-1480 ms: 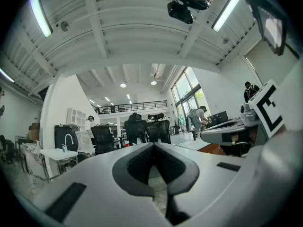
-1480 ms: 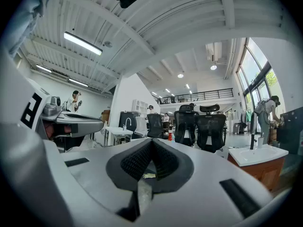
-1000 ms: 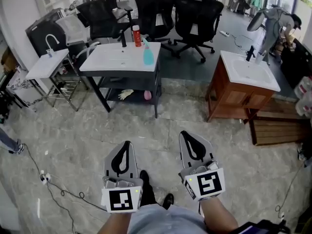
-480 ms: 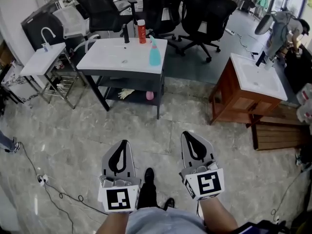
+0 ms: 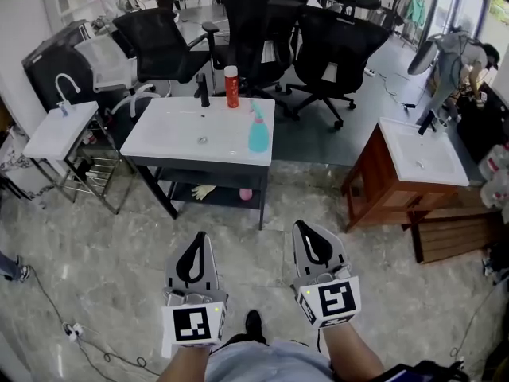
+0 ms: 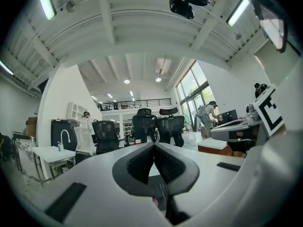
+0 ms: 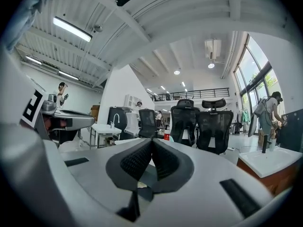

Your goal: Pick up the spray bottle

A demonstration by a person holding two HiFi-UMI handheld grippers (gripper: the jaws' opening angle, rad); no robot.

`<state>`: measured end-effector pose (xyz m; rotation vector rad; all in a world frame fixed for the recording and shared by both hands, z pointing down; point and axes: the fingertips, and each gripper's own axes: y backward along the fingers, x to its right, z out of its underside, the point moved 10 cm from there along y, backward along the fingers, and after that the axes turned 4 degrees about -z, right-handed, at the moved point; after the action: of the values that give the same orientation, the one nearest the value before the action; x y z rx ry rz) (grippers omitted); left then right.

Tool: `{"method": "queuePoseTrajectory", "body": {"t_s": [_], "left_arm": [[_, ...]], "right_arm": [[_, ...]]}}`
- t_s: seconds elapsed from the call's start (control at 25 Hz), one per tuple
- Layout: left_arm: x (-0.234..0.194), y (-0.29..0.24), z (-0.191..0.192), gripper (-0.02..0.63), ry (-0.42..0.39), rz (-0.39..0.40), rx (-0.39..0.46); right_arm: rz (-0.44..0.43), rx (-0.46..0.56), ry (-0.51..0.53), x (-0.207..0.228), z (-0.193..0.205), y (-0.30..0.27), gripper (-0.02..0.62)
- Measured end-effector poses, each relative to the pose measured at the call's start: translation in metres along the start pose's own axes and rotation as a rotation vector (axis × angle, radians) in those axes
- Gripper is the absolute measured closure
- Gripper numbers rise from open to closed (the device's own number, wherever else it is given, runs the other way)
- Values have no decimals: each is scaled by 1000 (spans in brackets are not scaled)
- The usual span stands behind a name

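A teal spray bottle (image 5: 258,130) stands upright near the right edge of a white sink counter (image 5: 183,138) in the head view. A red bottle (image 5: 231,87) stands at the counter's back, next to a black tap (image 5: 204,92). Both grippers are held low, well short of the counter, over the stone floor. My left gripper (image 5: 200,238) is shut with nothing in it, and its pads (image 6: 147,161) meet in the left gripper view. My right gripper (image 5: 300,228) is shut and empty too; its tips touch in the right gripper view (image 7: 151,141). Only a sliver of the red bottle (image 7: 166,136) shows there.
A small white basin on a metal stand (image 5: 60,130) sits to the left, a wooden sink cabinet (image 5: 413,165) to the right. Black office chairs (image 5: 338,46) crowd behind the counter. A pale glove (image 5: 203,190) and a pink item (image 5: 246,194) lie on the counter's lower shelf. A person (image 5: 461,54) bends at far right.
The view has advanced toward the sink counter: it and the spray bottle sit lower and larger in the head view. Both grippers travelled forward with it, still shut.
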<state>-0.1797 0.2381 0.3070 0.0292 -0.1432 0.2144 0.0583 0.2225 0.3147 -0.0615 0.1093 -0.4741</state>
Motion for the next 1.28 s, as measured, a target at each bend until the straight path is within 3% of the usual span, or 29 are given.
{"method": "queuePoseTrajectory", "body": {"t_s": [0.28, 0.6, 0.92, 1.28], "left_arm": [[-23, -49, 1, 588, 3, 60, 22], [-22, -83, 17, 588, -5, 109, -19], [-18, -132, 30, 588, 31, 133, -31], [-22, -229, 28, 588, 2, 102, -46]], "right_arm": [[50, 14, -5, 5, -7, -41, 580], [84, -2, -36, 21, 2, -66, 580], [83, -17, -59, 49, 17, -108, 580], [25, -25, -86, 112, 20, -195, 580]]}}
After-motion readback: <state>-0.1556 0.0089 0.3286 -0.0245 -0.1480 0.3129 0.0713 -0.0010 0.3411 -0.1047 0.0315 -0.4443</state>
